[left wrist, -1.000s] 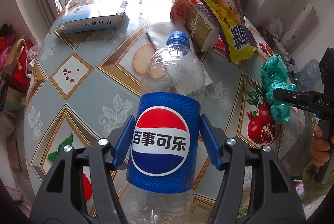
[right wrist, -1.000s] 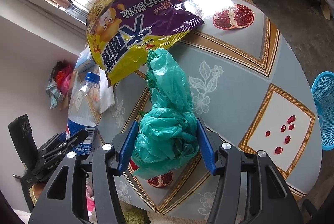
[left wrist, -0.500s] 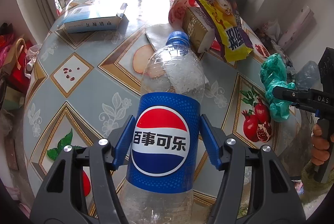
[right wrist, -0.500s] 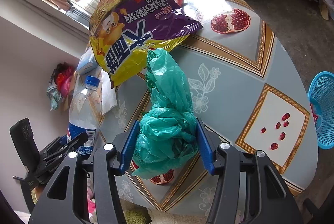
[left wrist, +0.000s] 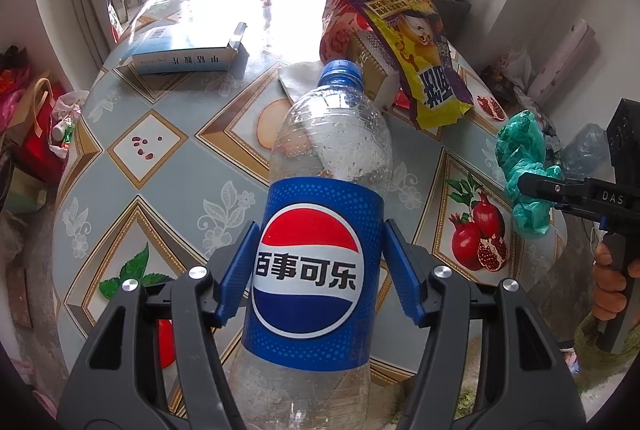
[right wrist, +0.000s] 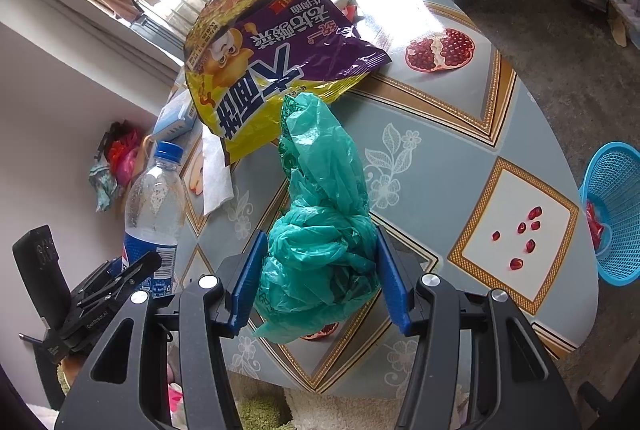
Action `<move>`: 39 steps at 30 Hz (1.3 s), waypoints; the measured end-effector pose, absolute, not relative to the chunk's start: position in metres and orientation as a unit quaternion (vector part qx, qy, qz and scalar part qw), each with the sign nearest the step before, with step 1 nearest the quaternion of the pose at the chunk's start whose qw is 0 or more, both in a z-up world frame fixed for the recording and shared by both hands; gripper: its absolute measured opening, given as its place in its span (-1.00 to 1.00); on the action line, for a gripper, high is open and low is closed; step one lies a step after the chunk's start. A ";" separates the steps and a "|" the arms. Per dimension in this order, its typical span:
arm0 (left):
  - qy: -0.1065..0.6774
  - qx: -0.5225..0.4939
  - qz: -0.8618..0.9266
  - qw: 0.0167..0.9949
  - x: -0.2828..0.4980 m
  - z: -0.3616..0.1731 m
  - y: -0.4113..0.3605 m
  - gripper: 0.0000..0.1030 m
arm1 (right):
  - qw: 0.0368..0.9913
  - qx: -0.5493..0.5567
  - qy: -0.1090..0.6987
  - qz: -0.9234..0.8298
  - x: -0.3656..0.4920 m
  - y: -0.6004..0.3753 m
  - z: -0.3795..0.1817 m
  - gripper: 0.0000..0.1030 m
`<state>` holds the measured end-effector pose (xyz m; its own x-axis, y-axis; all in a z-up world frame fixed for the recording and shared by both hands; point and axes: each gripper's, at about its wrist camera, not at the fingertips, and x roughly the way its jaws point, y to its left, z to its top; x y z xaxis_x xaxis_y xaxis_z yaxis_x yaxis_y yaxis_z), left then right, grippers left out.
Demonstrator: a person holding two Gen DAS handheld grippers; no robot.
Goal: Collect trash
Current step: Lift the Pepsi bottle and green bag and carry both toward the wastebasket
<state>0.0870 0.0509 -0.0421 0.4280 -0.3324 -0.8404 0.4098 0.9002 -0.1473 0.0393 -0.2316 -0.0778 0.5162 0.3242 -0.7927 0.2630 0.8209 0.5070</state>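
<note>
My left gripper [left wrist: 318, 272] is shut on an empty Pepsi bottle [left wrist: 320, 213] with a blue cap, held upright above the near edge of the round table [left wrist: 160, 165]. The bottle also shows in the right wrist view [right wrist: 154, 205]. My right gripper [right wrist: 318, 284] is shut on a crumpled green plastic bag [right wrist: 320, 230], held above the table's edge. The bag also shows at the right of the left wrist view [left wrist: 520, 165]. A purple and yellow snack bag [right wrist: 272, 69] lies on the table behind it.
A blue and white box [left wrist: 184, 51] lies at the table's far left. A red packet [left wrist: 340, 29], a carton [left wrist: 370, 61] and a paper sheet [left wrist: 296, 81] lie near the snack bag. A blue mesh basket [right wrist: 616, 209] stands on the floor right of the table.
Both grippers have pulled back slightly from the table and risen a little, each keeping its hold. The table items have not moved.
</note>
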 end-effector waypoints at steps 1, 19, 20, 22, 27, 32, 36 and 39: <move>0.486 0.039 -0.220 0.845 0.086 -0.041 0.051 0.14 | 0.819 0.298 0.491 0.019 0.038 -0.231 -0.077 0.02; 0.450 0.032 -0.232 0.862 0.062 -0.013 0.061 0.14 | 0.834 0.288 0.470 0.016 0.013 -0.225 -0.058 0.01; 0.448 0.032 -0.233 0.862 0.061 -0.011 0.061 0.14 | 0.835 0.288 0.469 0.016 0.012 -0.225 -0.057 0.01; 0.443 0.033 -0.235 0.864 0.057 -0.008 0.061 0.14 | 0.837 0.288 0.466 0.015 0.009 -0.225 -0.055 0.01; 0.433 0.035 -0.240 0.868 0.051 0.000 0.059 0.14 | 0.843 0.284 0.458 0.011 0.002 -0.226 -0.049 0.01; 0.424 0.040 -0.246 0.871 0.045 0.007 0.054 0.14 | 0.849 0.281 0.448 0.007 -0.005 -0.229 -0.042 0.01; 0.419 0.045 -0.252 0.871 0.042 0.011 0.049 0.14 | 0.851 0.281 0.443 0.006 -0.007 -0.233 -0.040 0.01; 0.416 0.047 -0.257 0.871 0.040 0.014 0.045 0.14 | 0.852 0.282 0.441 0.005 -0.008 -0.234 -0.039 0.01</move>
<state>0.0397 0.0450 0.0136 0.5221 -0.4084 -0.7487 0.4870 0.8634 -0.1313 -0.0080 -0.2343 -0.0391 0.6117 0.2574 -0.7481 0.2391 0.8413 0.4849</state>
